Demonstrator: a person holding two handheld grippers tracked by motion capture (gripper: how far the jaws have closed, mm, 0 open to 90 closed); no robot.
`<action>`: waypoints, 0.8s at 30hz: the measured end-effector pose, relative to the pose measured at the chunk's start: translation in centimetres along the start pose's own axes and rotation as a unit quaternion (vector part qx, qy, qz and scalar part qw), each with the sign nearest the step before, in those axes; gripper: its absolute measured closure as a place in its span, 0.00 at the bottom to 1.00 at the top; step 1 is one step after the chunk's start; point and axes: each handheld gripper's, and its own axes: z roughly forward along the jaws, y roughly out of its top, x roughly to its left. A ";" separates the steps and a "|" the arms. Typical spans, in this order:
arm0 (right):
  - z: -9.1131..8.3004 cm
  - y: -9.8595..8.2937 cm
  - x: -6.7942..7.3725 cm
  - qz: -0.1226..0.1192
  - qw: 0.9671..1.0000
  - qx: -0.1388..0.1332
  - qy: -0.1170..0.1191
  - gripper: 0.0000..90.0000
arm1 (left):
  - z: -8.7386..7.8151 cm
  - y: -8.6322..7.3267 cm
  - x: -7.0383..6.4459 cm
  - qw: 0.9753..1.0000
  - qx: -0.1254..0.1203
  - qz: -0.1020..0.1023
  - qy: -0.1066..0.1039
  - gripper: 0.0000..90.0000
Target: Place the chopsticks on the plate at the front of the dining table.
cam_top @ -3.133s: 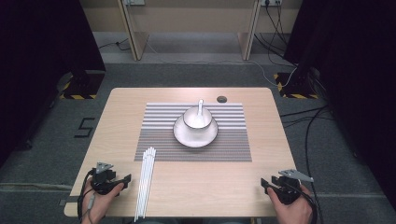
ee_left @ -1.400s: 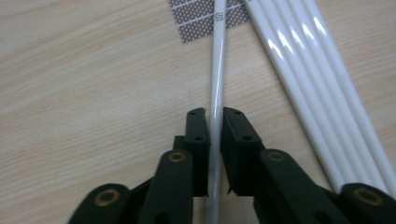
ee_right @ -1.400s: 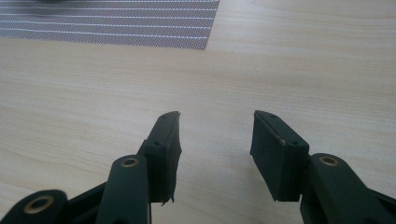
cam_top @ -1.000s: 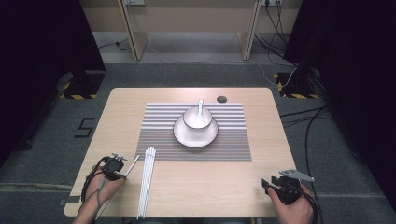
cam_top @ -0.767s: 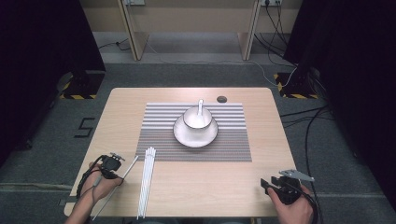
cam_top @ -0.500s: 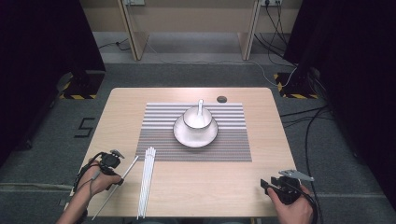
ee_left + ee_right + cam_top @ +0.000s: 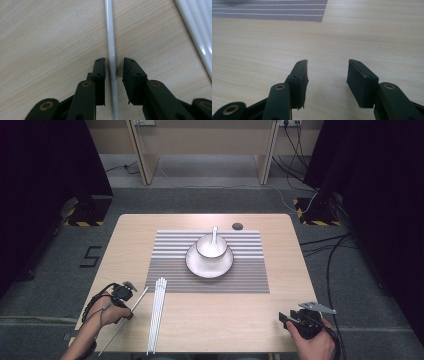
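A single white chopstick [image 7: 120,327] lies slanted on the wooden table [image 7: 225,320], apart from the bundle of several white chopsticks [image 7: 157,312] to its right. My left gripper [image 7: 127,296] straddles this stick near its upper half. In the left gripper view the stick [image 7: 111,37] runs between the jaws of my left gripper [image 7: 114,61]; the left jaw is against it and a thin gap shows on the right side. My right gripper [image 7: 286,317] rests near the front right corner. In its own view my right gripper [image 7: 327,62] stands wide open over bare wood.
A striped grey placemat [image 7: 250,270] covers the table's middle. It carries a white plate [image 7: 210,267] with a white bowl [image 7: 211,246] and a spoon [image 7: 215,232] in it. A small black disc [image 7: 237,226] lies beyond the mat. The mat's corner [image 7: 287,10] lies ahead of the right gripper.
My left gripper has moved up from the front left corner to the chopsticks. One stick now lies slanted apart from the bundle. In the last second only the hand shifted slightly. The right gripper stayed put.
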 end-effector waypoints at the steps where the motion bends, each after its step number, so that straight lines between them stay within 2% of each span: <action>1: 0.0 0.0 0.0 0.000 1.000 0.000 0.000 0.57 | 0.0 0.0 0.0 1.000 0.001 0.000 -0.002 0.81; 13: 0.1 0.0 0.0 0.000 1.000 0.003 0.001 0.57 | 0.1 0.1 0.3 1.000 -0.003 -0.013 -0.011 0.81; 17: 0.1 -0.1 0.0 0.001 1.000 0.006 0.002 0.56 | 0.0 0.3 0.4 1.000 0.002 -0.015 -0.014 0.83; 24: 0.2 -0.1 0.0 0.001 1.000 0.007 0.003 0.57 | 0.1 1.0 0.3 1.000 0.013 0.006 -0.012 0.83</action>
